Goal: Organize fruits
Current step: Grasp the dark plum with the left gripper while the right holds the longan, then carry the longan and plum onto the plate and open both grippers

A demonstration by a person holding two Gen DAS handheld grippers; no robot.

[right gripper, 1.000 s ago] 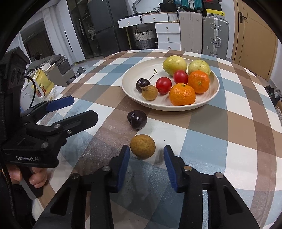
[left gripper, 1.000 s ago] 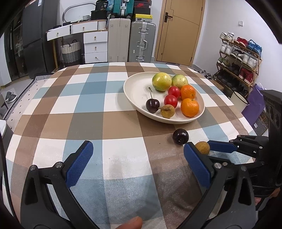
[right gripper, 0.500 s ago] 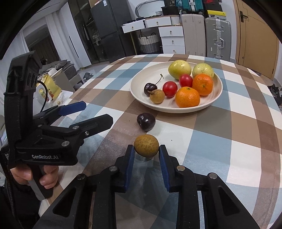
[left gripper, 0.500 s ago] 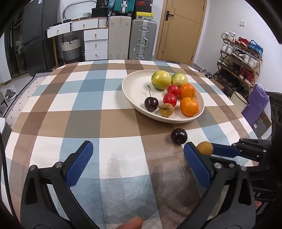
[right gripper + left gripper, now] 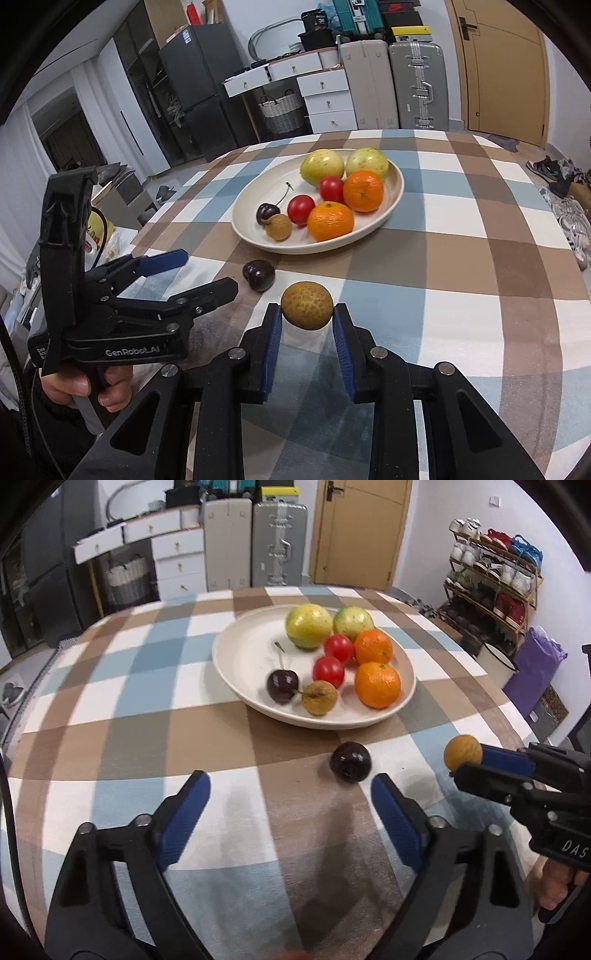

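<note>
Your right hand-held gripper (image 5: 307, 325) pinches the longan (image 5: 306, 305), lifted off the table (image 5: 480, 266); carry it toward 12 o'clock and release low over the plate (image 5: 391, 206). Your left hand-held gripper (image 5: 291, 808) hangs wide open and empty, the loose cherry (image 5: 350, 762) just ahead at 1 o'clock.

Checked tablecloth (image 5: 122, 686): brown, pale blue and white squares. Cream plate (image 5: 240, 653). On plate: two yellow-green fruits (image 5: 308, 626), two red tomatoes (image 5: 328, 671), two bright oranges (image 5: 377, 684), dark maroon cherry (image 5: 282, 686) with thin green-brown stem, tan speckled longan (image 5: 319, 698). Off plate: near-black purple cherry (image 5: 350, 762). Golden-brown, mottled longan (image 5: 306, 305) between blue-padded black fingers of right gripper (image 5: 307, 343). Left gripper (image 5: 290, 819): black frame, same blue textured pads (image 5: 184, 816). White lettering on black gripper bodies.
</note>
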